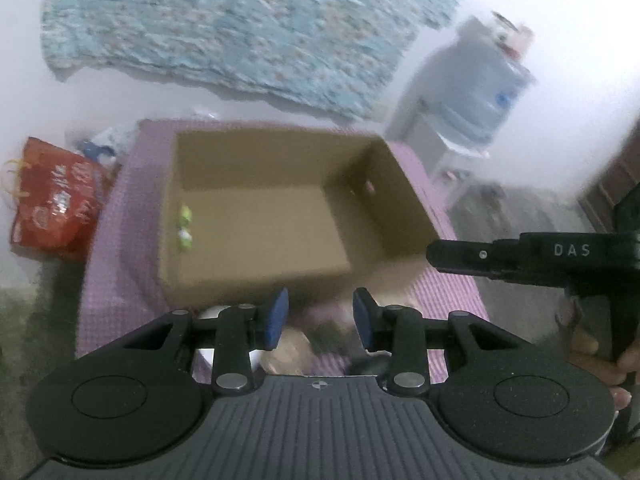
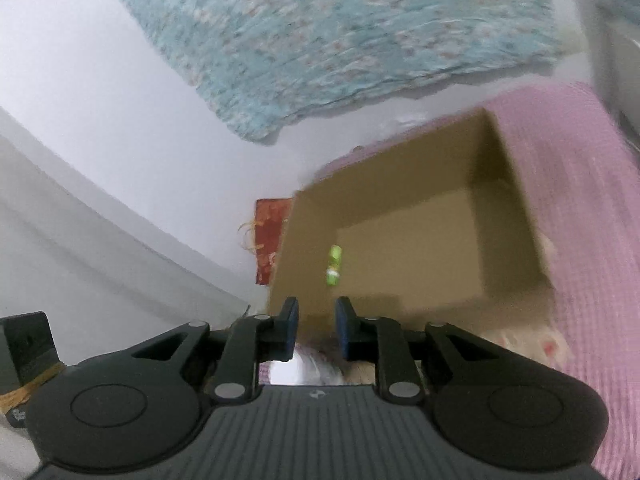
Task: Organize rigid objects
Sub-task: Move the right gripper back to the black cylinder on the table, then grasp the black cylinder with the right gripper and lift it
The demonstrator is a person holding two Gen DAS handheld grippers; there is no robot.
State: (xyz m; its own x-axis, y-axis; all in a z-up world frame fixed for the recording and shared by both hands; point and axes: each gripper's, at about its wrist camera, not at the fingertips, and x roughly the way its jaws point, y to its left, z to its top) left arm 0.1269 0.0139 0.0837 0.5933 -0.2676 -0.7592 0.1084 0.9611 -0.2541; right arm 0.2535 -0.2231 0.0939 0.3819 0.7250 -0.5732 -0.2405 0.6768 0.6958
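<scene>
Pink-covered table [image 1: 116,240], open cardboard box [image 1: 256,216] on it

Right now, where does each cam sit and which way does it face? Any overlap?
Left wrist: on the left gripper, angled down over the cardboard box on the pink cloth; its own open fingers show, plus the right gripper and a hand at the right edge.
Right wrist: on the right gripper, angled down at the box from its corner; own fingers slightly apart, nothing between them.
Shared: the box, the green item inside, the red bag and the patterned blanket.
</scene>
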